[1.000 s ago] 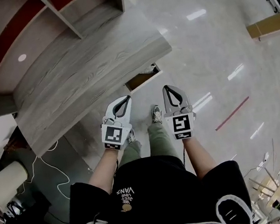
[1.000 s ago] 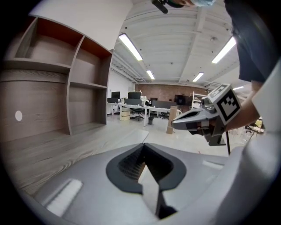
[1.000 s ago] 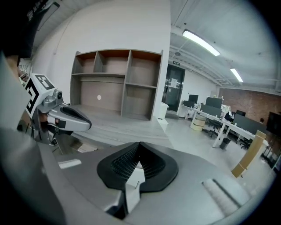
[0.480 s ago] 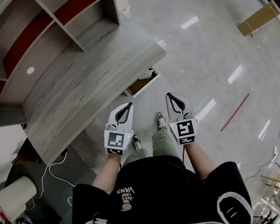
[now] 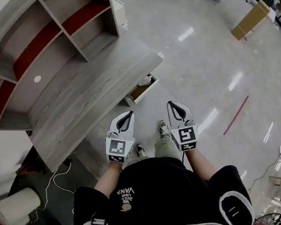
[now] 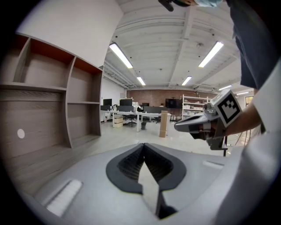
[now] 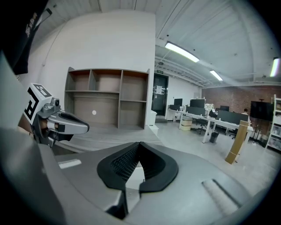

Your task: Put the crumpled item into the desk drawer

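Observation:
The grey wooden desk (image 5: 86,98) stands ahead of me, its drawer (image 5: 142,88) pulled open at the front right corner. No crumpled item shows in any view, and I cannot make out what lies in the drawer. My left gripper (image 5: 127,115) and right gripper (image 5: 173,103) hang side by side over the floor, short of the desk, above the person's feet. Both are shut with nothing between the jaws. The left gripper view shows its own closed tips (image 6: 143,145) and the right gripper (image 6: 193,125). In the right gripper view its tips (image 7: 139,144) meet, and the left gripper (image 7: 66,123) is beside them.
An open shelf unit (image 5: 46,39) with red back panels stands on the desk. Cables (image 5: 57,179) trail on the floor at the left by a white cylinder (image 5: 20,204). A cardboard box (image 5: 248,19) and a red floor strip (image 5: 236,115) lie to the right.
Both grippers have drawn back from the desk and risen a little, still side by side and shut. The desk and open drawer now sit farther from them in the head view.

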`<state>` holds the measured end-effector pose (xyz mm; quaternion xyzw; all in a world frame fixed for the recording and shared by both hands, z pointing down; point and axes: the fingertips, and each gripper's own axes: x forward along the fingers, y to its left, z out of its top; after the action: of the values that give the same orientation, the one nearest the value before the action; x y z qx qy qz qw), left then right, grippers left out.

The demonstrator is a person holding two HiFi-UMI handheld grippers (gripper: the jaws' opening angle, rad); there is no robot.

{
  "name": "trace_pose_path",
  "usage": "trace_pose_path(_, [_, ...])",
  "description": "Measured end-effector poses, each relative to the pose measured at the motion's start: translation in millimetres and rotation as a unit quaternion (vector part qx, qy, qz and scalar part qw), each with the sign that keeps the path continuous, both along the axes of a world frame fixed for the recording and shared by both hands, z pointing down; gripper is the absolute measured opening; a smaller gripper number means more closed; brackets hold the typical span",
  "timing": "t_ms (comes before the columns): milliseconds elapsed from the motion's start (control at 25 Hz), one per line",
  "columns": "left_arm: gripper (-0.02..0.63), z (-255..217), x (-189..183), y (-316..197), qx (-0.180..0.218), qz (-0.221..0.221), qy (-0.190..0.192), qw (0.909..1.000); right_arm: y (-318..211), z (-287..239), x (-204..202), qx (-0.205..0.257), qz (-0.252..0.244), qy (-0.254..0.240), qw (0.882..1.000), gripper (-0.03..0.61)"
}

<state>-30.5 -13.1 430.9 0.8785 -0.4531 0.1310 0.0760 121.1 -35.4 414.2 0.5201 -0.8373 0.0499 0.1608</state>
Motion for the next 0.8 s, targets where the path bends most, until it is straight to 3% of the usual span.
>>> trace_pose_path(800, [0.052,-31,-16,41,0.034,0.009,0.003,0.9994,55,-29,-12,0.027,0.018,-0.020,0.999,0.002])
